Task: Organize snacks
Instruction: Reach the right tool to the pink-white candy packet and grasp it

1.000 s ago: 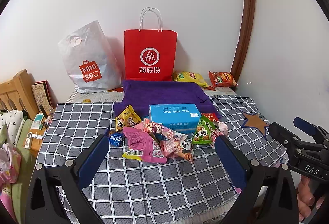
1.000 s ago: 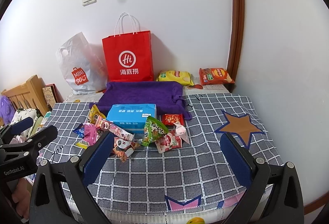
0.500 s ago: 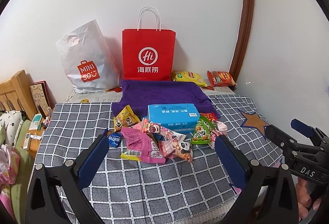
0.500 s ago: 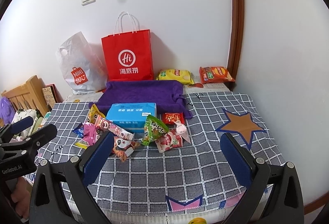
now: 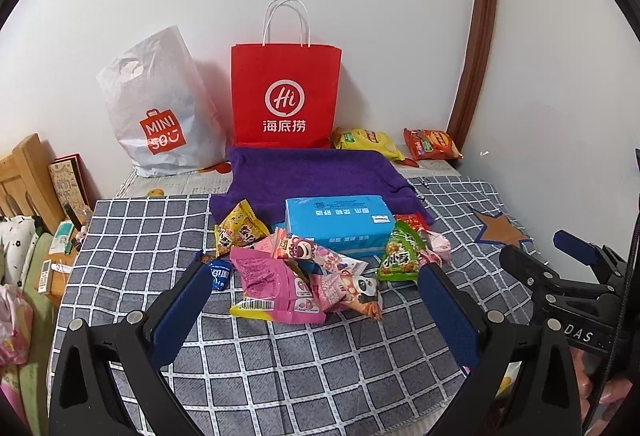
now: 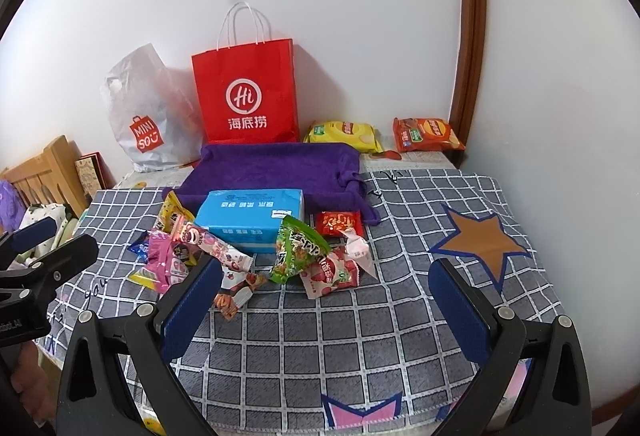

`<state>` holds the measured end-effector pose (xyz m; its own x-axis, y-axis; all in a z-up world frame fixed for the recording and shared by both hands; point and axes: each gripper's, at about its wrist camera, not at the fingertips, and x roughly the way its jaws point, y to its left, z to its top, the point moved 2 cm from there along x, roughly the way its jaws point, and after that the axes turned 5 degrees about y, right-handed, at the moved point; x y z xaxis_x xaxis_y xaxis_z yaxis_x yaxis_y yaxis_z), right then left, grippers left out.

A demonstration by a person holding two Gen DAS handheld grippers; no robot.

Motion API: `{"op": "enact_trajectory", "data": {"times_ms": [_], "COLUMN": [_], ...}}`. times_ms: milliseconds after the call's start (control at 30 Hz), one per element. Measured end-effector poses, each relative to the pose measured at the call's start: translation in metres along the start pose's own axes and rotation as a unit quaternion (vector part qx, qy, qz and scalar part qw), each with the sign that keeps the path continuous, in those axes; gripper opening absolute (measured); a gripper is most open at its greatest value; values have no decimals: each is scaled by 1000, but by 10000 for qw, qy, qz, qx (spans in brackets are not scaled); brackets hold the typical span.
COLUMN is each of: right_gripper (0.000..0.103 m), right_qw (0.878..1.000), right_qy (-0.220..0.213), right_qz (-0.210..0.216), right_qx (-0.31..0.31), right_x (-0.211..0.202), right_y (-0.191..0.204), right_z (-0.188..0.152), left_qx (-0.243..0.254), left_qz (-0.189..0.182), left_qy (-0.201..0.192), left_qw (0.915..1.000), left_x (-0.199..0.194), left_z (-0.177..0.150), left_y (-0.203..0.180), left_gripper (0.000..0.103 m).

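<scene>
A heap of snack packets lies mid-table around a blue box (image 5: 338, 222) (image 6: 252, 218): a pink packet (image 5: 274, 286), a yellow packet (image 5: 238, 228), a green packet (image 5: 400, 256) (image 6: 298, 250), a small red packet (image 6: 338, 223) and a strawberry packet (image 6: 330, 272). My left gripper (image 5: 314, 290) is open and empty, held above the table just in front of the heap. My right gripper (image 6: 326, 282) is open and empty, in front of the heap's right side. Each gripper shows at the edge of the other's view.
A red paper bag (image 5: 285, 96) and a white MINISO bag (image 5: 160, 112) stand against the back wall. A purple cloth (image 5: 312, 174) lies before them. Yellow (image 5: 366, 140) and orange (image 5: 432, 144) chip bags lie at back right. A wooden chair (image 5: 24, 176) stands left.
Both grippers have crept slightly forward toward the snack heap. Both stay open and empty. The snacks have not moved.
</scene>
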<state>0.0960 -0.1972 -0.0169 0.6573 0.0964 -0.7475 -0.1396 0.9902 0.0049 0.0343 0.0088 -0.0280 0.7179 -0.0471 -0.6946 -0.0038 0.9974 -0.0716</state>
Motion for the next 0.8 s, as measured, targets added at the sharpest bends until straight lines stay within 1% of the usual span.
{"op": "enact_trajectory", "data": {"times_ms": [133,333,800], "right_gripper": [102,102,102], "right_qw": [9999,9993,9965], "right_qy": [136,348,783], "right_qz": [1,-154,-301], "right_qx": [1,-9,-73], "right_x": [19,48,108], "right_y": [-3,-8,-17], "right_z": [0,-1,-2], "left_qx": [38,49,-101], "left_qz": [35,117,124], "left_qy": [47,176,666], "left_qw": [10000,9998,9976], "left_x": [11,31,94], "left_z": [3,5,-1], "left_y": [3,8,27], "left_gripper": [103,103,102]}}
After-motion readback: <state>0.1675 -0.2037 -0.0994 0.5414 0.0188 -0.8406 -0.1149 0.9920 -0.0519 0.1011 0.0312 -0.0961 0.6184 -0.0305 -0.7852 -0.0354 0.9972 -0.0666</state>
